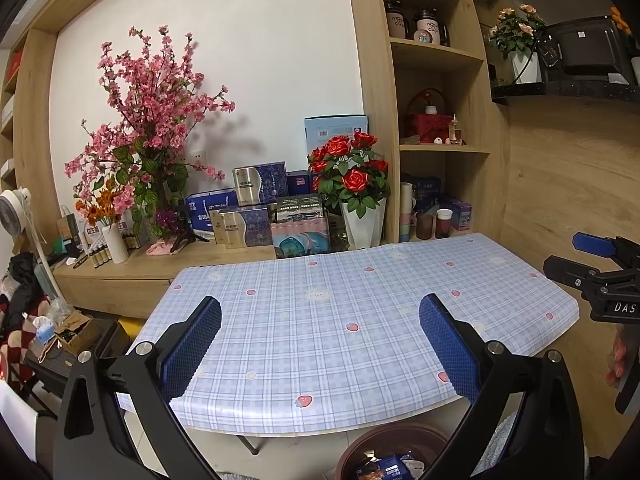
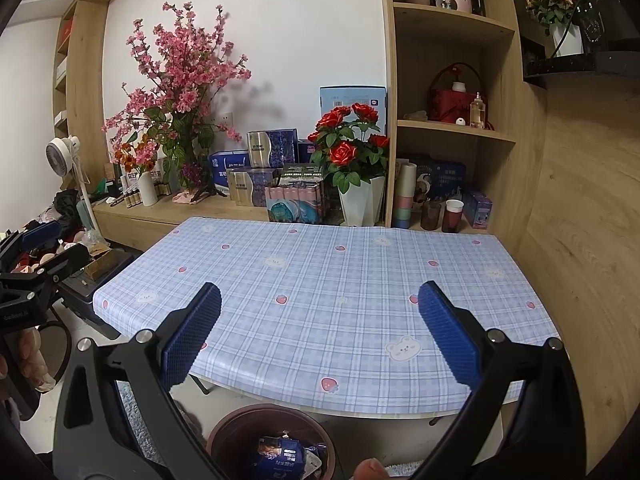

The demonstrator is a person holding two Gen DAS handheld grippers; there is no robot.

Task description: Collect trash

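Observation:
A brown round bin (image 1: 384, 440) stands on the floor below the table's near edge, with a blue carton (image 1: 390, 470) and other wrappers inside; it also shows in the right wrist view (image 2: 240, 424) with the blue carton (image 2: 280, 456). The table (image 1: 320, 340) has a blue plaid cloth with strawberries and bears (image 2: 320, 300). My left gripper (image 1: 320, 344) is open and empty above the near table edge. My right gripper (image 2: 320, 340) is open and empty too. The right gripper shows at the right edge of the left wrist view (image 1: 600, 276), the left gripper at the left edge of the right wrist view (image 2: 36, 256).
Behind the table a wooden counter (image 1: 160, 264) holds a pink blossom arrangement (image 1: 156, 120), boxes (image 1: 248, 216) and a red rose pot (image 1: 356, 192). Shelves (image 1: 440, 148) with cups stand right. A wood-panel wall (image 2: 580, 240) is to the right. A fan (image 1: 16, 208) and clutter are left.

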